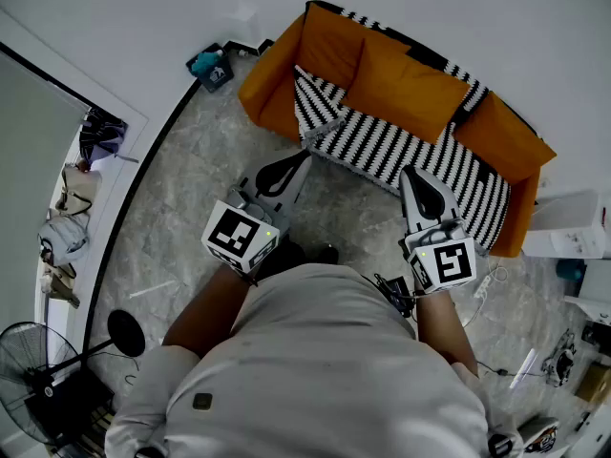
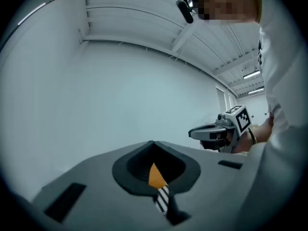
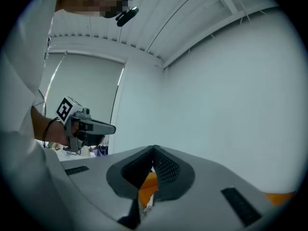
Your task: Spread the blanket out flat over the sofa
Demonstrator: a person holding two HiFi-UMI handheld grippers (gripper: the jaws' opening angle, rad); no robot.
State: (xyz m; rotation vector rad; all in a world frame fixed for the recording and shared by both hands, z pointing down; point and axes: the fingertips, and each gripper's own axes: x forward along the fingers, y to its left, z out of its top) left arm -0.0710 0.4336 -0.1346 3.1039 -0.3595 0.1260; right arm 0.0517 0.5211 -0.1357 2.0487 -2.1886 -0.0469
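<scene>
Grey tongs (image 1: 304,158), black-and-white marker cubes (image 1: 241,237), pale shirt (image 1: 325,370)

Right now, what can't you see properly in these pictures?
1. Blanket: in the head view, the left gripper and right gripper cover bits of its front edge.
2. Sofa: each gripper view shows only a sliver of it between the shut jaws.
3. Blue thing beside the sofa: too small to name.

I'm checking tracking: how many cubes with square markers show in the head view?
2. One white cube with black square markers rides on the left gripper, the other on the right gripper, both in front of the orange sofa. None looks hidden.
</scene>
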